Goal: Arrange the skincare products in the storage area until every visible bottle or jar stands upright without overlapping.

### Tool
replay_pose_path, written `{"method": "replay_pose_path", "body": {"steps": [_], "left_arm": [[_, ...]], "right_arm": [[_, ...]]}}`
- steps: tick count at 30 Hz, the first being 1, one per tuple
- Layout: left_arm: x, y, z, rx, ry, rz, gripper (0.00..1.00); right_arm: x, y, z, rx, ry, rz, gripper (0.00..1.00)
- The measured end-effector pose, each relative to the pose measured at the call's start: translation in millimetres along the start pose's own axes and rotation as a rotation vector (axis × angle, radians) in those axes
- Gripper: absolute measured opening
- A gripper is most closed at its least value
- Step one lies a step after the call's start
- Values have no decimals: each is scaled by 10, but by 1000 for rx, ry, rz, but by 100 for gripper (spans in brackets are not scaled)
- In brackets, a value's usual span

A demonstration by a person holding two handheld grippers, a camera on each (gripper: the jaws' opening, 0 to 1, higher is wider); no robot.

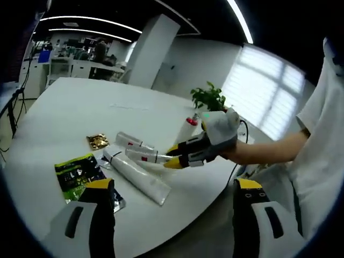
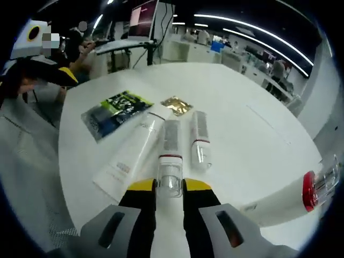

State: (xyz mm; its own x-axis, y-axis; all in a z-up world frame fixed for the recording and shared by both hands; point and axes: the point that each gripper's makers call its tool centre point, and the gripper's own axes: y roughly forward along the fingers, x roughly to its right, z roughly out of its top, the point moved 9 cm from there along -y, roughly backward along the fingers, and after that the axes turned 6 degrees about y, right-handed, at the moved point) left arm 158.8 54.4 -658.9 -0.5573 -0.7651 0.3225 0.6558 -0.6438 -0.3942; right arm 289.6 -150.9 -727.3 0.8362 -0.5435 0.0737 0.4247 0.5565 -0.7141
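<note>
Three white tubes lie side by side on the round white table [image 1: 70,102]. My right gripper [image 2: 170,189] is shut on the clear cap of the middle small tube [image 2: 171,137], which lies flat and points away from me. A second small tube [image 2: 200,137] lies just right of it, and a large tube [image 2: 134,153] lies to its left. In the left gripper view the right gripper [image 1: 171,161] reaches in from the right to that middle small tube [image 1: 142,156]. My left gripper [image 1: 174,191] hangs open above the table's near edge, holding nothing.
A white bottle with a red band [image 2: 285,203] is at the far right; I cannot tell whether it stands or lies. A green sachet [image 2: 115,110] and a gold sachet [image 2: 177,105] lie beyond the tubes. A potted plant [image 1: 209,98] stands at the table's far edge.
</note>
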Motion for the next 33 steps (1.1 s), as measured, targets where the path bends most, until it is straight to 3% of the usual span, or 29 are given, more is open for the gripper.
{"method": "replay_pose_path", "body": {"steps": [5,11,20,27,31,33], "left_arm": [[18,11,5,-13,43,-19,81],[79,70,46,-47,161,-51,78],[197,243,388,-68,339,-100,69],[294,462,474,-146,452,-199,60],[395,581,497,-227,598,-261,56],[423,618,503,-239,638,-281,56]], "right_arm": [[-74,-220,69,27,-81,40,17],[-155,-522,201,54,-193,131,17],[-137,-842,198,46,-284,214,17],[-208,-1051,234,37,-349,295,17],[-243,-1136,278,27,-393,332,17],[-262,-1167,301,14,-422,355,17]]}}
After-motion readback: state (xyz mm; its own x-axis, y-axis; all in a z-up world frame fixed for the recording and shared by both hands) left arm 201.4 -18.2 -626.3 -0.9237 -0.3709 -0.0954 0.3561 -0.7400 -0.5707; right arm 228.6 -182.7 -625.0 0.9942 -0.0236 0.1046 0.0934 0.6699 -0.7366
